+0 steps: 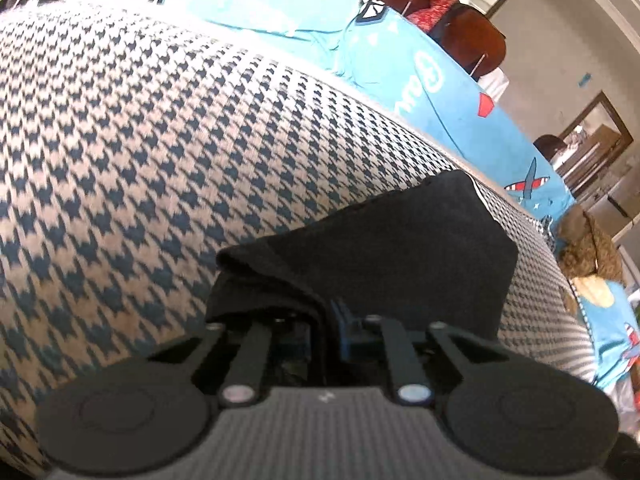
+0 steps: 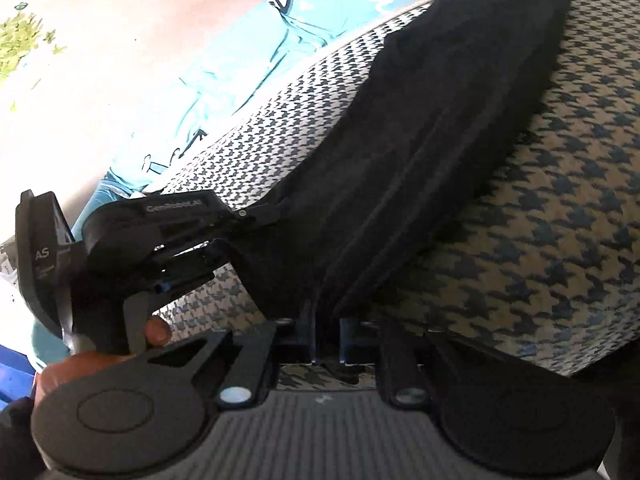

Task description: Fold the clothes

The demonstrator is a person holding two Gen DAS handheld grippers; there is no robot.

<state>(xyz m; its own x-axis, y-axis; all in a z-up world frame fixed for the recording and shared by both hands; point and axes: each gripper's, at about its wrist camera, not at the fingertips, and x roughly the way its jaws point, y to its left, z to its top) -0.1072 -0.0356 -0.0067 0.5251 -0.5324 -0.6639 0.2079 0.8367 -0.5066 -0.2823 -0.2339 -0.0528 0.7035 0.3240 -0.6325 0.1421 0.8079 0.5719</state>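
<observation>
Item: houndstooth cover [image 1: 160, 140] beneath your fingers, blue printed sheet [image 1: 460, 92] beyond. Both pairs, left gripper [image 1: 324, 320] and right gripper [image 2: 324, 336], pinch the black garment [image 2: 420, 140].

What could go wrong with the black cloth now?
Both grippers, left and right, pinch the black cloth at one end, close together. The far end lies loose on the houndstooth cover, so it may sag or bunch if lifted. The grip is only on an edge fold, so layers could slip out. Dragging might also wrinkle the cover.
</observation>
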